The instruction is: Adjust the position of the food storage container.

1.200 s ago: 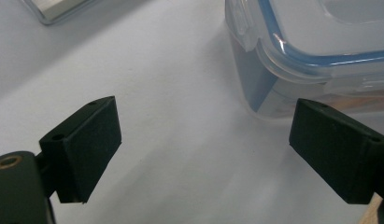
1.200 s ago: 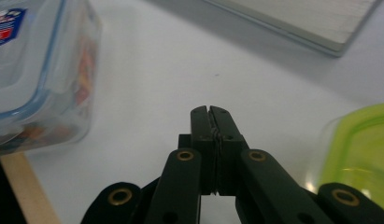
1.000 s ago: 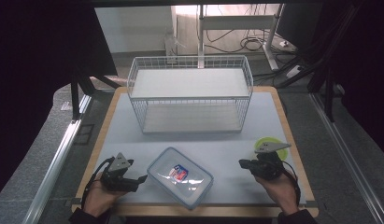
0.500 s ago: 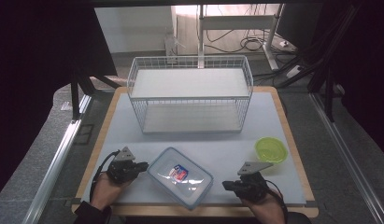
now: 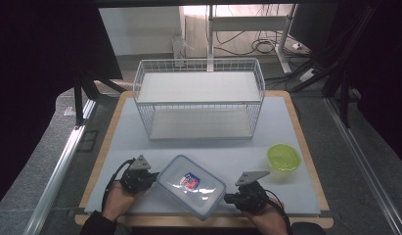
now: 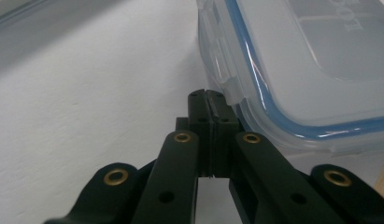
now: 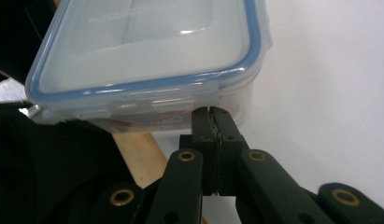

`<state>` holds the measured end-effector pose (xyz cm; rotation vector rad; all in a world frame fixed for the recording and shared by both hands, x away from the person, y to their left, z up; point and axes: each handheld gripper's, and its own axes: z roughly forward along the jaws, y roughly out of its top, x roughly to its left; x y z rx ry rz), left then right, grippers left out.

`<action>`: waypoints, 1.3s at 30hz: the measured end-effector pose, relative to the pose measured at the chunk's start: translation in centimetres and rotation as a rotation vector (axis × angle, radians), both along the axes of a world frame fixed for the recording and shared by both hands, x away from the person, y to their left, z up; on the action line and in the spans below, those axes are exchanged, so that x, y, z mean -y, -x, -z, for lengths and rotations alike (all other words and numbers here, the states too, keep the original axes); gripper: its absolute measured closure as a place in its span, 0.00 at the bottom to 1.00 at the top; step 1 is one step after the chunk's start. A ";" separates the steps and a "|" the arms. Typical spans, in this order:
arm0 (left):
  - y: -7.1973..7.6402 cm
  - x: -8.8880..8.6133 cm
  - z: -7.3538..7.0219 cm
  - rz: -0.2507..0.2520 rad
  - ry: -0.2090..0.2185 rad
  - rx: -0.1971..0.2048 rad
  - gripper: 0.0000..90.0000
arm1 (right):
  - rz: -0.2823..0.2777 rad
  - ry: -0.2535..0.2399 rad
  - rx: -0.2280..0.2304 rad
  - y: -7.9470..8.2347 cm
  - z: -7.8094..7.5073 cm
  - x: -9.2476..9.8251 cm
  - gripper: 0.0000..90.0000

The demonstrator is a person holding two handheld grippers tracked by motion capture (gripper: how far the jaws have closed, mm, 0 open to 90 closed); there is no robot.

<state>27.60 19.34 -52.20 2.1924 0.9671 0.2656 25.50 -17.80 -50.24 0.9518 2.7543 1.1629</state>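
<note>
At bench front edge: box (image 5: 191,185) sealed, lid latched, between left tool (image 5: 150,178) and right tool (image 5: 228,198). Both closed tight, empty, tips at box ends. Not lifted yet; basket (image 5: 198,100) empty.

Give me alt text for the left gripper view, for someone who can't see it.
The left gripper, jaws shut with nothing between them, has its tips at a side latch of a clear plastic container with a blue-sealed lid. Both sit on a white table mat.
</note>
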 end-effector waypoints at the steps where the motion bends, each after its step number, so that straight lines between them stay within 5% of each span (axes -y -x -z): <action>1: 0.0 0.2 0.0 0.003 0.001 -0.002 1.00 | 0.014 -0.001 0.000 -0.2 0.0 0.2 1.00; 3: 0.0 1.1 0.0 0.027 0.002 -0.008 1.00 | 0.064 0.038 0.040 -0.8 -0.2 0.8 1.00; 11: 0.2 2.2 -0.1 0.055 -0.001 -0.009 1.00 | 0.139 0.013 0.029 -3.7 -0.1 2.4 1.00; 20: 0.4 2.4 -0.1 0.066 0.006 -0.014 1.00 | 0.189 0.034 0.046 -6.4 -0.2 2.0 1.00; 35: 0.6 2.6 -0.1 0.088 0.021 -0.021 0.98 | 0.210 0.049 0.076 -8.9 -0.5 1.4 1.00; 39: 0.8 2.1 -0.3 0.055 0.004 0.015 0.93 | 0.192 0.073 0.106 -8.5 -0.8 1.6 0.99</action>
